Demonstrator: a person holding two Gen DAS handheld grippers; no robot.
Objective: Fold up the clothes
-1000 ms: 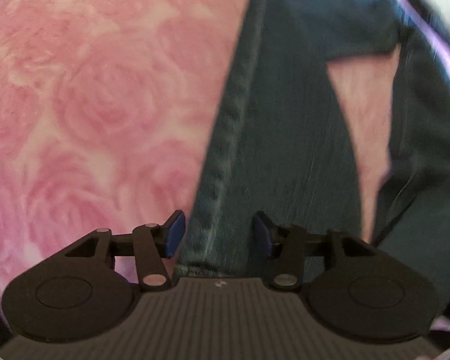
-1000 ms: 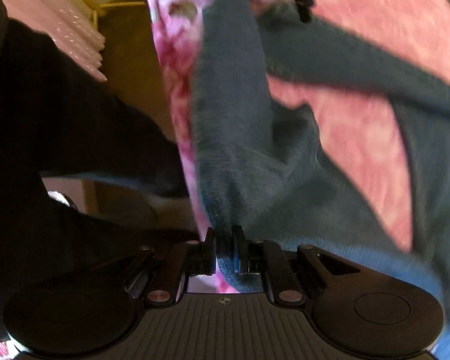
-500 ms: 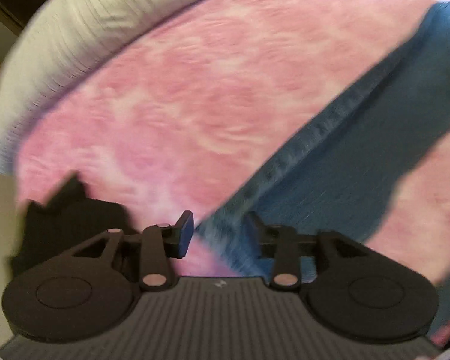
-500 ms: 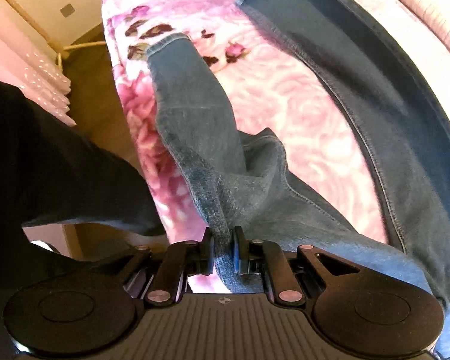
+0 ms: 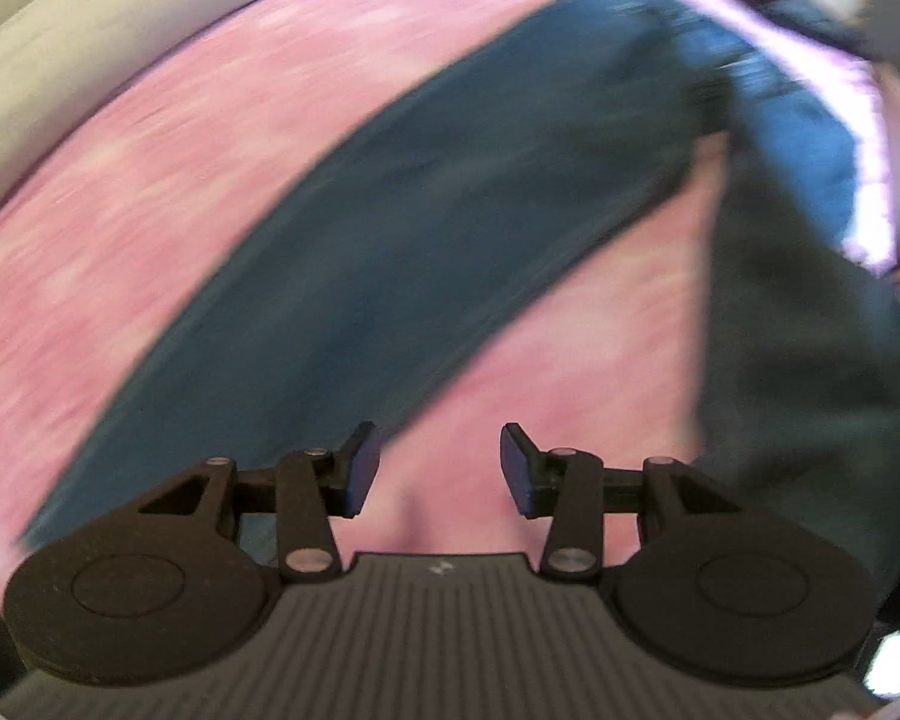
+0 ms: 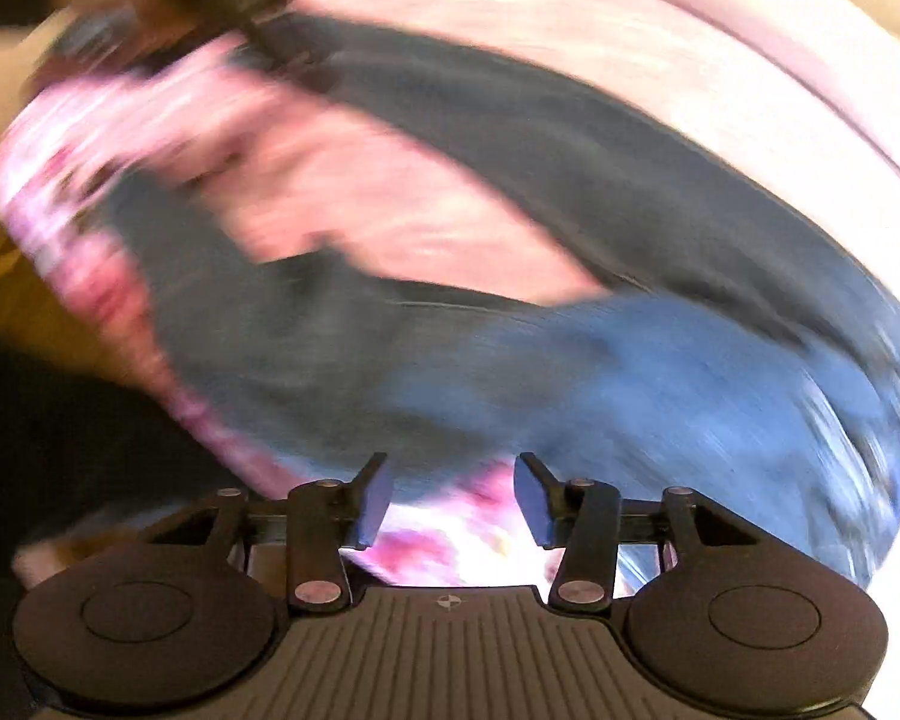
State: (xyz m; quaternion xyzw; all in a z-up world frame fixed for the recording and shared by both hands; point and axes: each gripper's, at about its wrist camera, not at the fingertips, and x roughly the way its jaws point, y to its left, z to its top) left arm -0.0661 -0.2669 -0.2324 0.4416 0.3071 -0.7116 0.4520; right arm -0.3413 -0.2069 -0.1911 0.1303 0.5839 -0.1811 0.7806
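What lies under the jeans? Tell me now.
The jeans lie spread on a pink rose-print bedspread, which shows around and between the legs. Whatever is directly beneath the denim is covered.

bedroom, pink rose bedspread (image 5: 150, 192)

denim on a soft floral cover

the jeans (image 5: 426, 228) are blue denim cloth, matt and coarse-looking, though blur hides the weave. beneath them the bed cover (image 5: 150, 180) is soft pink cloth with a rose print, matt all over. the left gripper (image 5: 439, 468) and right gripper (image 6: 453, 501) are black matt plastic with a fine grain, small shiny metal pins at the pivots, smooth bluish pads (image 6: 373, 498) and a ribbed grey plastic deck.
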